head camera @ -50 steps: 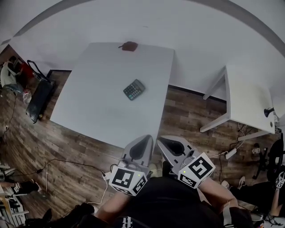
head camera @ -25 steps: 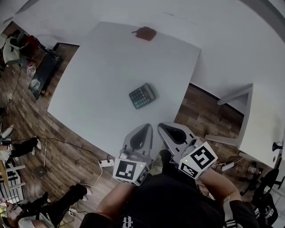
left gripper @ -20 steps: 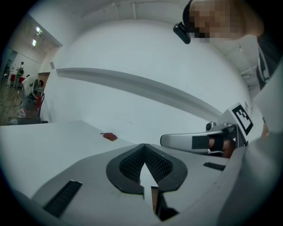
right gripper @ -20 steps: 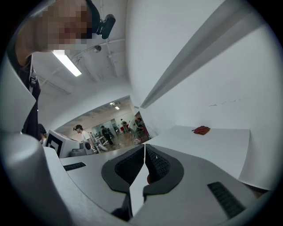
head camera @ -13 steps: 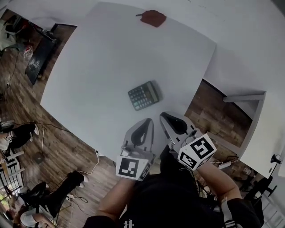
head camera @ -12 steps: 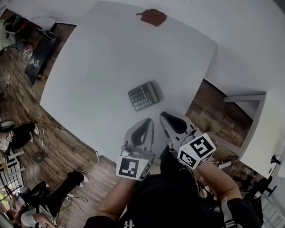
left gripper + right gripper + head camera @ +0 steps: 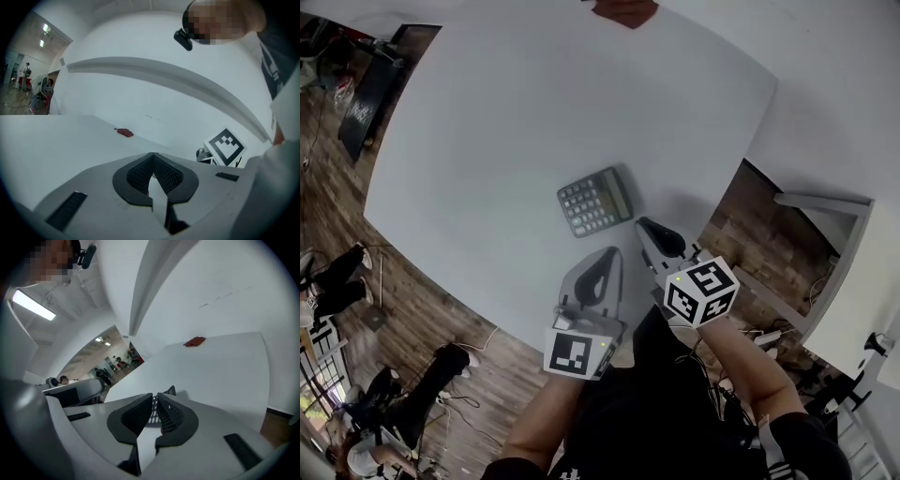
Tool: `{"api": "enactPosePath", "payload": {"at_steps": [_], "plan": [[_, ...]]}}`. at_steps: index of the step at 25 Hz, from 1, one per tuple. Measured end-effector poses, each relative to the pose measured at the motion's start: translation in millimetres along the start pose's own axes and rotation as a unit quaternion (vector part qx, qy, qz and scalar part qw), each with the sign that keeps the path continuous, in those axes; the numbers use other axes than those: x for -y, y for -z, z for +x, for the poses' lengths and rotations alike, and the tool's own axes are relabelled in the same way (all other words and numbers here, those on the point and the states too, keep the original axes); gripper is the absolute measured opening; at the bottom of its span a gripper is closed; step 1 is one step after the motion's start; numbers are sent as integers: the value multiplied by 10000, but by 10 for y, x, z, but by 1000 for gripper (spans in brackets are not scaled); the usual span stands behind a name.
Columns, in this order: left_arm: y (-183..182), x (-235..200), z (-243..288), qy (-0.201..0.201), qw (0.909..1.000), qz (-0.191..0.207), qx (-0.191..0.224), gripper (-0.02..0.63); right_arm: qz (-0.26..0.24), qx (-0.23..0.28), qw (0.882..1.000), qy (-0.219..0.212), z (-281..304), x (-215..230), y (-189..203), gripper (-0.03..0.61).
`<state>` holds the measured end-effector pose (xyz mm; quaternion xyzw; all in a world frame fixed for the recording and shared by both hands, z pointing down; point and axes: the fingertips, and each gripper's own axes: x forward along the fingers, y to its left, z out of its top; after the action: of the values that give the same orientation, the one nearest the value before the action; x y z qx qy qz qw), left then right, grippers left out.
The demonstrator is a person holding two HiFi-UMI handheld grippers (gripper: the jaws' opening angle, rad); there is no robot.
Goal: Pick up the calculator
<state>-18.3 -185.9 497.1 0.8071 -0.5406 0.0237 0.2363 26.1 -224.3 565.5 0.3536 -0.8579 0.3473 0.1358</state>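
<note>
Right gripper (image 7: 647, 226) aiming at calculator (image 7: 594, 202)
Its jaws are standing barely apart, calculator just ahead for grasping; left gripper (image 7: 607, 253) idling, jaws closed.

Big white table (image 7: 506, 112) is filling the middle, wood floor (image 7: 422, 309) is showing off its left edge, second white table (image 7: 862, 281) is standing right, strip light (image 7: 33, 304) is glowing overhead.
</note>
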Motion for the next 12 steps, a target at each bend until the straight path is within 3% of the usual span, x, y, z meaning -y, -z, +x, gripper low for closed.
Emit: {"api": "enactPosePath", "payload": {"at_steps": [7, 12], "plan": [[167, -151, 97, -113, 9998, -134, -74, 6, 185, -552, 9980, 256, 345, 341, 386, 36], [217, -211, 115, -162, 9997, -173, -99, 6, 444, -925, 9946, 160, 504, 422, 580, 71]]}}
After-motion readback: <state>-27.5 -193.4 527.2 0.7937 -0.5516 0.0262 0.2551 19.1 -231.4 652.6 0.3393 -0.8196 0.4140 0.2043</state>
